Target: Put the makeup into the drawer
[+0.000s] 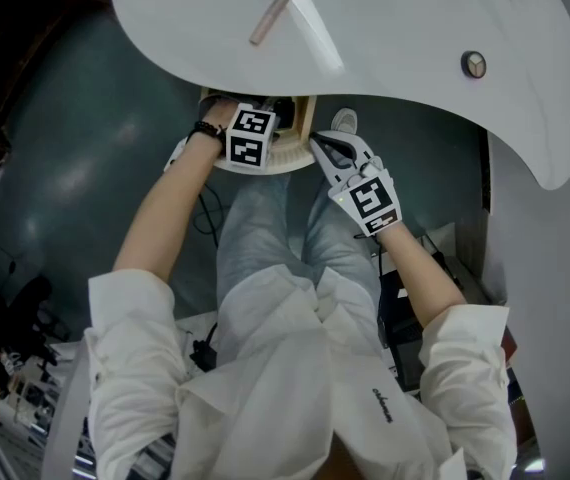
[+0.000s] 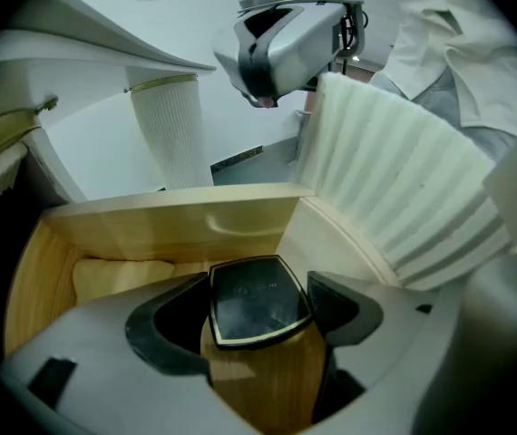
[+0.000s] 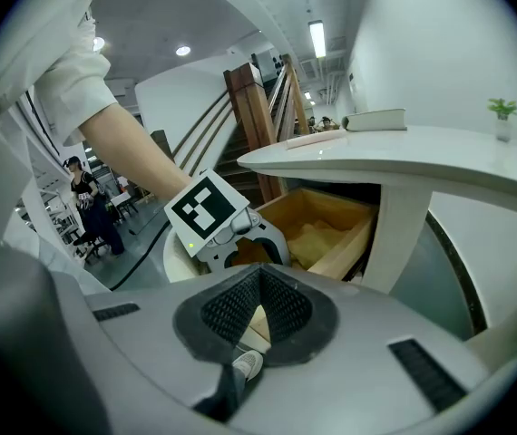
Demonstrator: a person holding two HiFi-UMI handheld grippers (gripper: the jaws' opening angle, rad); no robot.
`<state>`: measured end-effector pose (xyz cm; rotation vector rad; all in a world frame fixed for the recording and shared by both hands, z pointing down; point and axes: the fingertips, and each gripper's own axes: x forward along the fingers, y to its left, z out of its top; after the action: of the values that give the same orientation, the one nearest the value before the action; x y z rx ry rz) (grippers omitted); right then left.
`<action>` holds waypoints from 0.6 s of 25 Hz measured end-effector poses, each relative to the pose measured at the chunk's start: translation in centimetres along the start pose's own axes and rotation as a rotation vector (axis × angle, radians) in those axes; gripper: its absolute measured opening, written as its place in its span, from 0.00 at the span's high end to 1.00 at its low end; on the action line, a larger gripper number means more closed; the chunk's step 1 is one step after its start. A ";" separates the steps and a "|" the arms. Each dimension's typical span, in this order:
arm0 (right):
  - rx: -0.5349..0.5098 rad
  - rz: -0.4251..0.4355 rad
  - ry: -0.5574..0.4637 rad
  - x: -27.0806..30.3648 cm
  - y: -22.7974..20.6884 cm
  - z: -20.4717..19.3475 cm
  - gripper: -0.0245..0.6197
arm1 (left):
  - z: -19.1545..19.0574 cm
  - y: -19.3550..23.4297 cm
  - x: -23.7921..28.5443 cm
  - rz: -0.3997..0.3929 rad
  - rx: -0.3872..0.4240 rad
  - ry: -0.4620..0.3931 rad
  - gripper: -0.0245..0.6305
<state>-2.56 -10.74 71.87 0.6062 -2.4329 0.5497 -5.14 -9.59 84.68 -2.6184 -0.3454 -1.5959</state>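
White table station, seen from the head. Nearest, at 2 o'clock: right gripper (image 3: 257, 290), jaws pressed together, empty. At 11 o'clock: left gripper (image 2: 258, 314) clamps a black makeup compact (image 2: 255, 295) inside the open wooden drawer (image 2: 177, 220). Farthest, at 12 o'clock: table top (image 1: 395, 28) with a slim tube (image 1: 276, 10) on it.

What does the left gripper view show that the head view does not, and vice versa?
Only the left gripper view: the black compact held in the jaws of the left gripper, over the wooden drawer. Only the head view: a slim tube and a round disc on the white tabletop. Both: the drawer and the right gripper.
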 end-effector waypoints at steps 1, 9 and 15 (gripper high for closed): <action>0.007 -0.003 -0.001 0.0 -0.1 -0.1 0.94 | -0.1 0.0 0.3 -0.004 -0.003 0.000 0.42; 0.037 -0.009 0.001 -0.5 -2.0 -1.0 0.94 | -1.0 1.1 3.2 -0.024 0.002 0.033 0.42; 0.043 -0.011 0.001 -0.4 -2.2 -1.3 0.94 | -1.1 1.2 4.3 -0.008 0.025 0.044 0.42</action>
<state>-0.58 -11.71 73.14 0.6358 -2.4207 0.5989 -3.92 -10.27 89.07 -2.5622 -0.3711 -1.6380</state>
